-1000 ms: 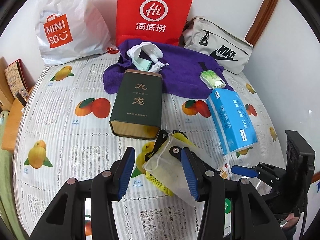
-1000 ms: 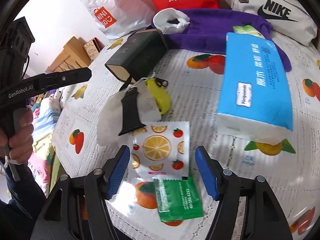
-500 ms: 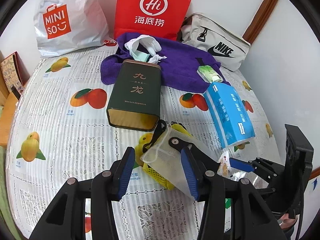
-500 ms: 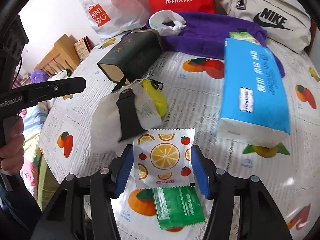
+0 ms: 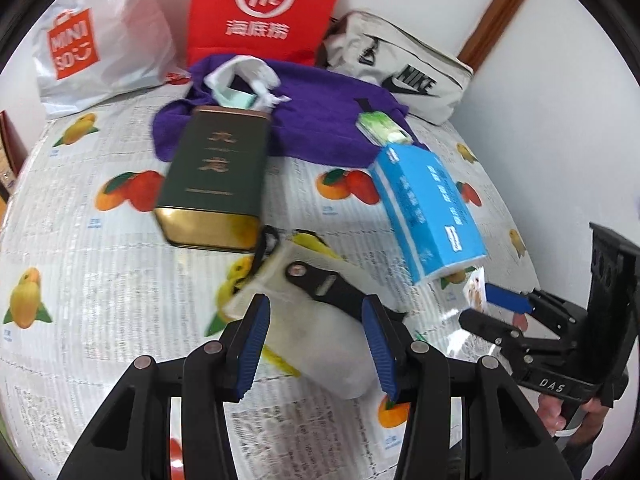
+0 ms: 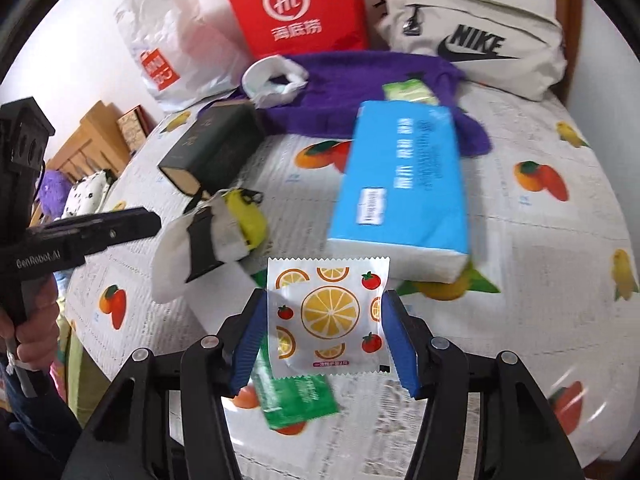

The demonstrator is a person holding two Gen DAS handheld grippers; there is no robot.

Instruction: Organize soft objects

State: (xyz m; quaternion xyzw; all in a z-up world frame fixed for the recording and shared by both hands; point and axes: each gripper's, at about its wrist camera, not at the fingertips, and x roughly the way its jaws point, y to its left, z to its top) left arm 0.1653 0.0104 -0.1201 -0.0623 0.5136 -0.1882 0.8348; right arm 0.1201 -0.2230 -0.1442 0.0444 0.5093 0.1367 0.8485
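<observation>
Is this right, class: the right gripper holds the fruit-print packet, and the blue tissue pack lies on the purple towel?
Not quite. The right gripper does hold the fruit-print packet, but the blue tissue pack lies on the fruit-patterned sheet, in front of the purple towel. The right wrist view shows it.

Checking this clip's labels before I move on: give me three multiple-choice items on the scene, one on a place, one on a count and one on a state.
1. Where does the small green packet lie?
A. on the dark tin
B. on the purple cloth
C. on the blue tissue pack

2. How many bags stand along the wall?
A. one
B. three
C. five

3. The fruit-print sachet is
A. clamped in the right gripper
B. under the tin
C. inside a bag

Key: B, purple shows around it; B, a white bag, a red bag and a beige bag; A, both pads press its edges.
</observation>
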